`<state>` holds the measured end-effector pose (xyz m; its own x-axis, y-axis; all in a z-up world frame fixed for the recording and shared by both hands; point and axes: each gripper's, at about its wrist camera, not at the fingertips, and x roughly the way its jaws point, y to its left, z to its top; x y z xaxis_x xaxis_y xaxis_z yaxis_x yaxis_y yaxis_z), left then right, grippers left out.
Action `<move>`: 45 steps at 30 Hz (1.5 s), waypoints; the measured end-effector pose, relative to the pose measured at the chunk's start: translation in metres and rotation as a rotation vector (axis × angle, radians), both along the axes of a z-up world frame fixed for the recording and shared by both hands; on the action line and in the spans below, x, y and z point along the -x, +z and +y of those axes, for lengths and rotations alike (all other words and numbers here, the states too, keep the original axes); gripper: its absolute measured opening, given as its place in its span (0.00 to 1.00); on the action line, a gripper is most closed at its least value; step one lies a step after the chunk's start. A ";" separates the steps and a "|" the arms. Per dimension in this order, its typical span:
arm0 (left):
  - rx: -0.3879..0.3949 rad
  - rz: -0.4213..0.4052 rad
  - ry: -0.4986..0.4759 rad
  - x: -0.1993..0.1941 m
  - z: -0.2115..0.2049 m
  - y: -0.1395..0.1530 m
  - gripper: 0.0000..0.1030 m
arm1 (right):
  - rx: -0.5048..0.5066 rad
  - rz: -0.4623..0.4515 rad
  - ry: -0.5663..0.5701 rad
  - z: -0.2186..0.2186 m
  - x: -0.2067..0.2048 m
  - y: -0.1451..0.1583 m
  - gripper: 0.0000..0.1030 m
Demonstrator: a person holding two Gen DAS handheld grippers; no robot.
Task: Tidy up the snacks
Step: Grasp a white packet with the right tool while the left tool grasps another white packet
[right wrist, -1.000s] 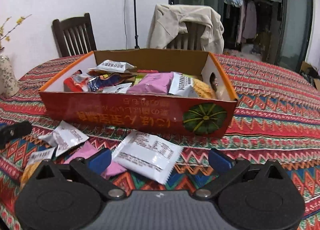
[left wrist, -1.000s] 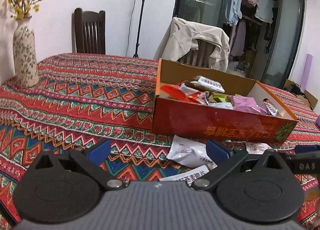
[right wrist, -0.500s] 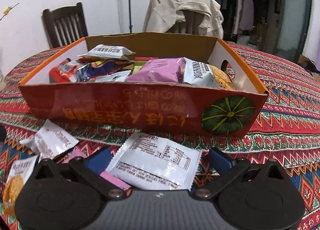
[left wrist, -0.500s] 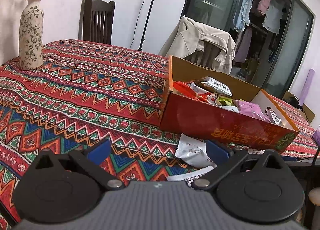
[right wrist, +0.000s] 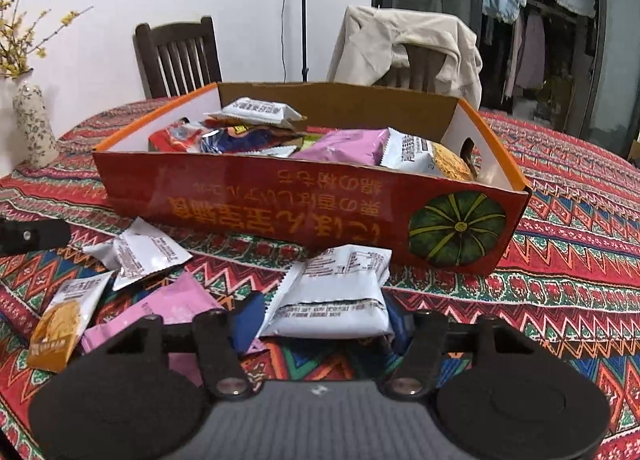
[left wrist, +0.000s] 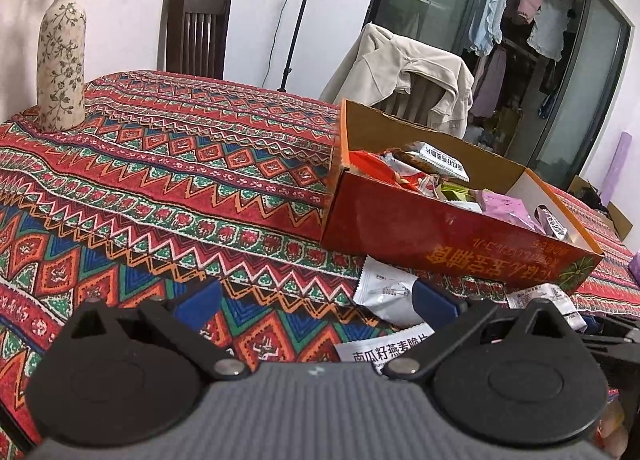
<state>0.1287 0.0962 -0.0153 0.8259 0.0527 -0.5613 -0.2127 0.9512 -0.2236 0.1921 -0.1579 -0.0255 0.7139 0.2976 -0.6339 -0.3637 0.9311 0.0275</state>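
A red cardboard box (right wrist: 280,203) with a pumpkin picture holds several snack packets; it also shows in the left wrist view (left wrist: 440,236). My right gripper (right wrist: 324,316) is shut on a white snack packet (right wrist: 340,292) and holds it just in front of the box. Loose on the cloth lie another white packet (right wrist: 140,256), a pink packet (right wrist: 168,308) and an orange-and-white packet (right wrist: 64,324). My left gripper (left wrist: 316,300) is open and empty over the cloth, left of the box, with a white packet (left wrist: 384,292) near its right finger.
A patterned red tablecloth (left wrist: 160,179) covers the table. A floral vase (left wrist: 60,63) stands at the far left. A wooden chair (left wrist: 196,35) and a chair draped with a beige jacket (left wrist: 404,71) stand behind the table.
My right gripper has closed on the white packet and lifted its front edge off the cloth. My left gripper has drifted left and stayed open.
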 end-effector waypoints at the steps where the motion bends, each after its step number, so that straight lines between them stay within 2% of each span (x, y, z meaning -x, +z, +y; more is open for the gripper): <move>1: -0.002 0.001 0.000 0.000 0.000 0.000 1.00 | -0.005 -0.013 0.001 -0.001 0.003 -0.001 0.50; 2: -0.004 0.004 0.000 -0.001 -0.001 -0.001 1.00 | -0.009 -0.023 0.010 -0.001 0.006 -0.002 0.47; 3: -0.006 0.006 0.000 -0.001 -0.001 -0.001 1.00 | -0.016 -0.025 0.022 -0.001 0.007 -0.001 0.22; 4: -0.011 0.005 0.000 -0.001 -0.002 -0.001 1.00 | -0.025 -0.025 0.032 -0.002 0.007 -0.001 0.06; 16: -0.031 -0.002 0.010 -0.001 -0.004 -0.002 1.00 | -0.084 -0.033 0.027 -0.014 0.010 0.004 0.05; 23: -0.033 -0.005 0.010 0.001 -0.005 -0.001 1.00 | -0.070 -0.025 0.006 -0.013 0.006 0.001 0.06; 30: -0.024 -0.018 0.000 0.004 -0.005 0.000 1.00 | -0.049 -0.030 0.006 -0.005 -0.002 -0.003 0.17; 33: -0.025 -0.024 -0.005 0.004 -0.006 0.001 1.00 | -0.059 -0.028 0.004 -0.005 -0.004 -0.003 0.16; 35: -0.027 -0.021 -0.007 0.003 -0.007 0.001 1.00 | -0.071 -0.035 -0.006 -0.007 -0.003 -0.001 0.09; 41: -0.056 0.022 -0.028 -0.004 -0.019 0.005 1.00 | -0.113 -0.067 -0.020 -0.017 0.004 0.005 0.09; 45: -0.102 0.066 -0.047 -0.016 -0.038 0.010 1.00 | -0.132 -0.088 -0.027 -0.023 0.009 0.010 0.09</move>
